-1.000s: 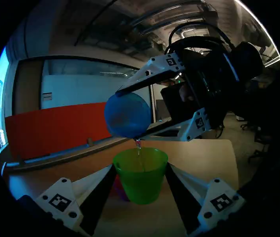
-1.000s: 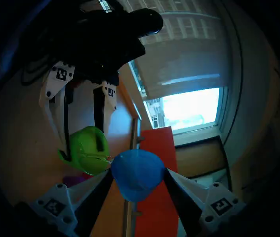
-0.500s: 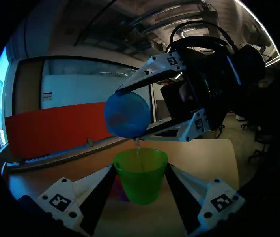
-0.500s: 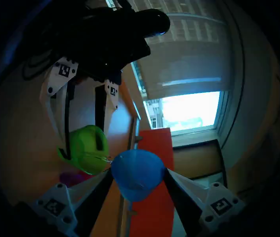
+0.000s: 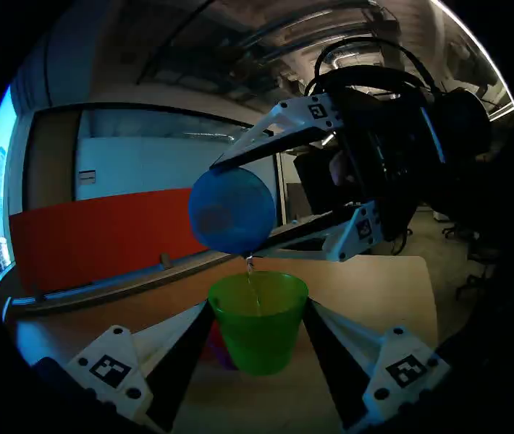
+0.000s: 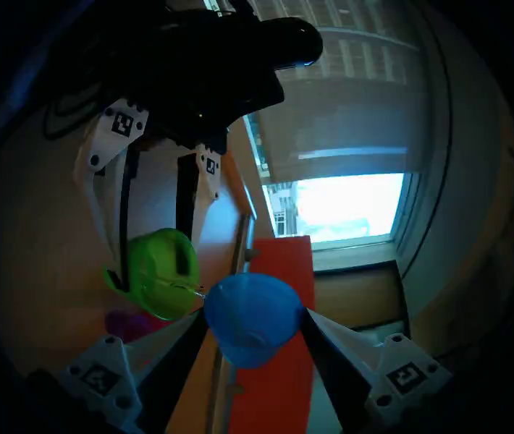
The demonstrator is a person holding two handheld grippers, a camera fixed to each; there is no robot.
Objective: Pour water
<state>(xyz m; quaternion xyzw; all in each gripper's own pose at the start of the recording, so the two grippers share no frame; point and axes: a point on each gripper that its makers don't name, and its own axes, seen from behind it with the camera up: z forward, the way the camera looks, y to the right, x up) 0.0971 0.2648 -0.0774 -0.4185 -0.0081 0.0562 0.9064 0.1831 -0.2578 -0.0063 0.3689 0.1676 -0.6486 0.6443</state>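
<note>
squeezing the green cup (image 5: pixel 258 340) from both sides, the left gripper (image 5: pixel 257 307) holds it upright at 6 o'clock in the left gripper view. the right gripper (image 6: pixel 252 317) pinches the tipped blue cup (image 5: pixel 232 211) just above, toward 12 o'clock, and a water stream (image 5: pixel 250 278) falls in.

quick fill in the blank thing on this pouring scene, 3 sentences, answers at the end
1. The right gripper holds the blue cup tilted ____ the green cup.
2. A thin stream of ____ falls from the blue cup's rim into the green cup.
3. The left gripper has both fingers pressed on the sides of the ____ cup.

Answers: above; water; green
</note>
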